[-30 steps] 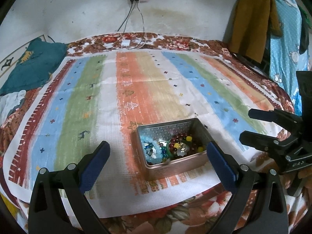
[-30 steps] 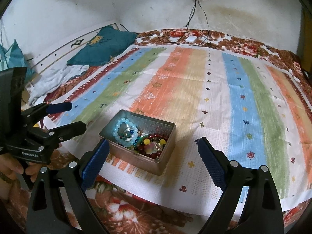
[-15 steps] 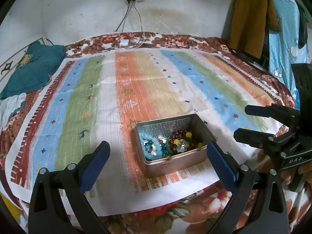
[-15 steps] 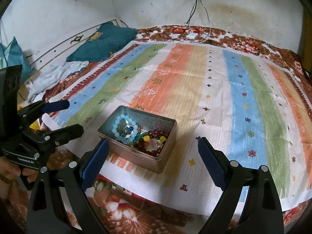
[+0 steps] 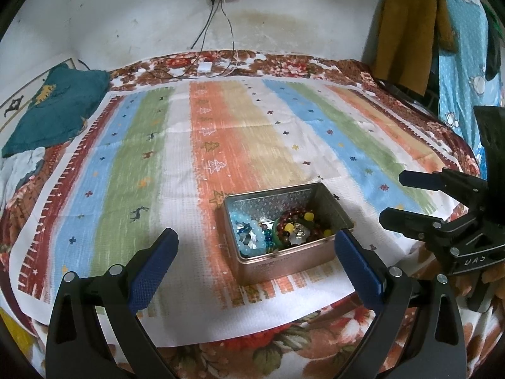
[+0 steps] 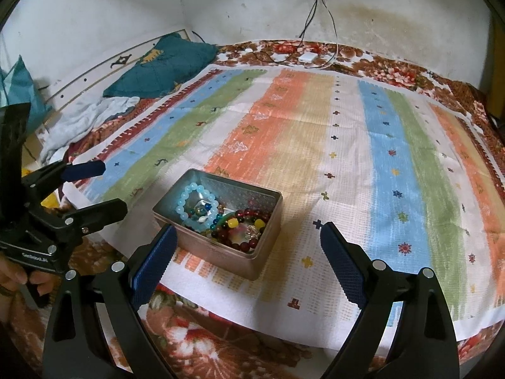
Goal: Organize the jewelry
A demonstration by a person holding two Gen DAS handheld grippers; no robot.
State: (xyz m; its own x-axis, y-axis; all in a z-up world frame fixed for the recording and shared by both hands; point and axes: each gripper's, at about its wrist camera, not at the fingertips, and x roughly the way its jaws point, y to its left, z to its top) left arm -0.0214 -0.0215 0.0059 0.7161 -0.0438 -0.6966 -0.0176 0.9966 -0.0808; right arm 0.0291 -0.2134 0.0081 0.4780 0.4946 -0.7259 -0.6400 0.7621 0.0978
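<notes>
An open metal tin (image 5: 285,263) (image 6: 221,254) sits on the striped cloth near its front edge. It holds a pale blue bead bracelet (image 5: 249,232) (image 6: 192,200), a dark red bead bracelet (image 5: 296,216) (image 6: 252,230) with yellow beads, and small mixed beads. My left gripper (image 5: 255,252) is open and empty just in front of the tin; it also shows at the left of the right wrist view (image 6: 101,188). My right gripper (image 6: 247,248) is open and empty near the tin's front right corner; it also shows at the right of the left wrist view (image 5: 393,197).
The striped cloth (image 5: 221,145) lies on a floral bedspread (image 6: 195,338). A teal pillow (image 5: 53,107) and crumpled clothes (image 6: 88,120) lie at the far left. A white charger (image 5: 204,68) with cables lies by the wall. Clothes (image 5: 410,25) hang at the right.
Both grippers have drawn back and risen slightly, so the tin sits a little farther off in both views. Both stay open. The tin has not moved.
</notes>
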